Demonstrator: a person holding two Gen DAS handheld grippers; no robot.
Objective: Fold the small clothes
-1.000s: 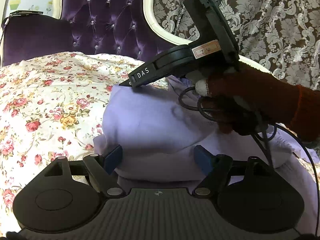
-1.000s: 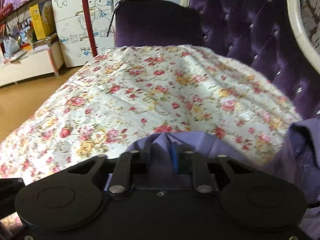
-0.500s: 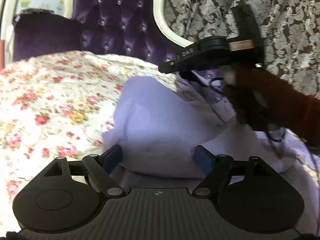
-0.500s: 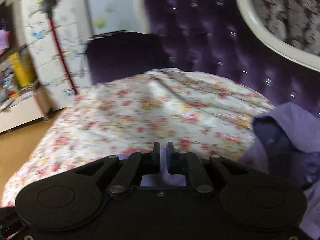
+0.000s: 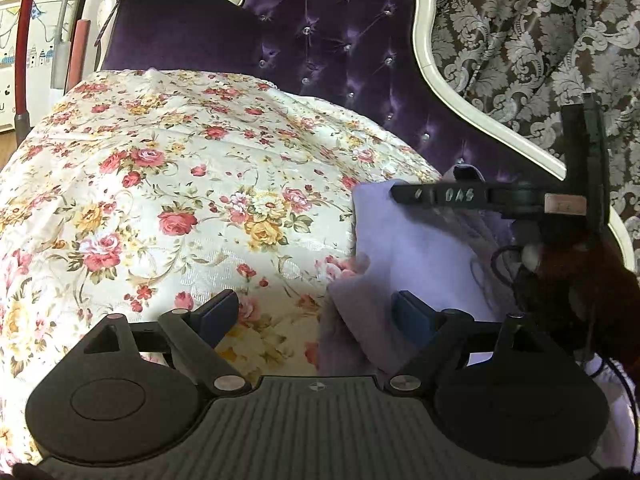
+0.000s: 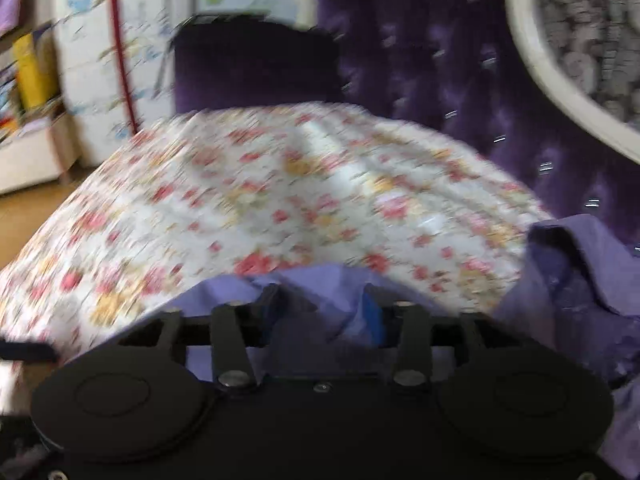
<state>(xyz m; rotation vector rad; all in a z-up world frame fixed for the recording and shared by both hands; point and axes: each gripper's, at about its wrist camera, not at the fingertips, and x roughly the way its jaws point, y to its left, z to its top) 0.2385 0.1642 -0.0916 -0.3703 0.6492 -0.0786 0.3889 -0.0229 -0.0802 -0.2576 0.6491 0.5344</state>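
A lilac garment [image 5: 424, 248] lies crumpled at the right side of the bed. My left gripper [image 5: 316, 316] hangs low over its left edge. Its jaws are opening: the right finger [image 5: 412, 314] is over the cloth and the left finger is over the bedspread, with nothing gripped. In the left wrist view my right gripper [image 5: 400, 194], held by a hand in a dark brown glove [image 5: 580, 280], hovers over the garment's far side. In the blurred right wrist view the right gripper [image 6: 322, 308] is opening, with a loose fold of the purple garment [image 6: 312, 288] lying between its fingers, unpinched.
A floral bedspread [image 5: 180, 200] covers the bed. A purple tufted headboard [image 5: 340, 40] with a cream frame stands behind it, and a damask curtain [image 5: 540, 40] hangs at the right. A purple chair back [image 6: 256, 60], a red pole [image 6: 122, 60] and white cabinets stand beyond the bed's far end.
My right gripper went from shut on the purple cloth to parted, letting the fold go. My left gripper swung left, off the garment's middle to its left edge.
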